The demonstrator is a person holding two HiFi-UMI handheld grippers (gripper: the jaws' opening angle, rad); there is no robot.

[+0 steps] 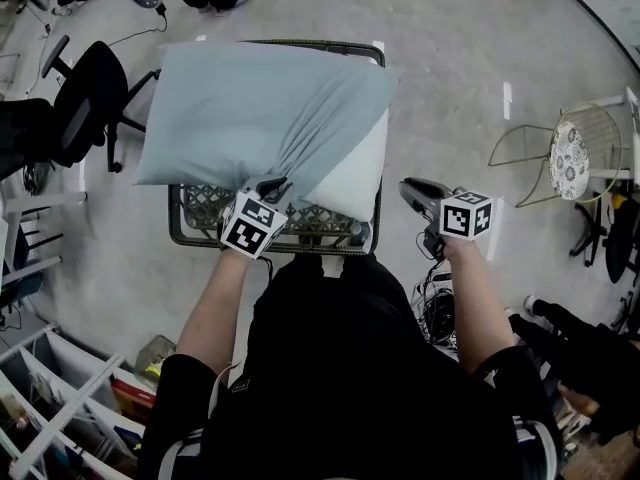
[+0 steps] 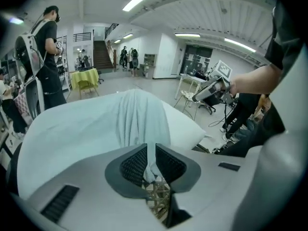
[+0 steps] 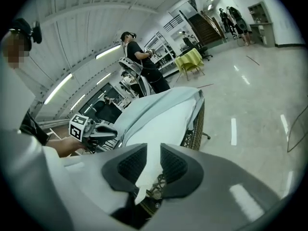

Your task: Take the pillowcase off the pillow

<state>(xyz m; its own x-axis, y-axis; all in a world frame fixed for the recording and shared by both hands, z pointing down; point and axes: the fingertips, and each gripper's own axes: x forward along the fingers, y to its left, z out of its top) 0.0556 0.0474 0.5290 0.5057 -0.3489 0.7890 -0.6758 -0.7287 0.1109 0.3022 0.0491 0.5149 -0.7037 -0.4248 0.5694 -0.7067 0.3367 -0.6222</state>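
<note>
Item: pillow (image 1: 352, 176), white, lying flat across the top of a wire basket (image 1: 205, 206) and overhanging it on the far and left sides. Cover: pillowcase (image 1: 240, 108), pale blue-grey, over most of the pillow; only the corner at the basket's near right shows bare white, where the open hem runs slantwise across it. Left gripper (image 2: 151, 157): at the basket's near rim, fingers closed tight on a bunch of pillowcase cloth, with folds drawn from across the pillow to a point at the pads. Right gripper (image 1: 412, 192): off the basket's right side, just beside the bare corner but not touching it; fingers a narrow slit apart with nothing gripped, and the white seen through the slit is the pillow beyond. Progress, as judged: early. The cover has been worked back from one corner and no further. Outstanding: a hold on the bare corner to anchor the pillow, then the cover drawn off along its full length, which is nearly the whole job.
</note>
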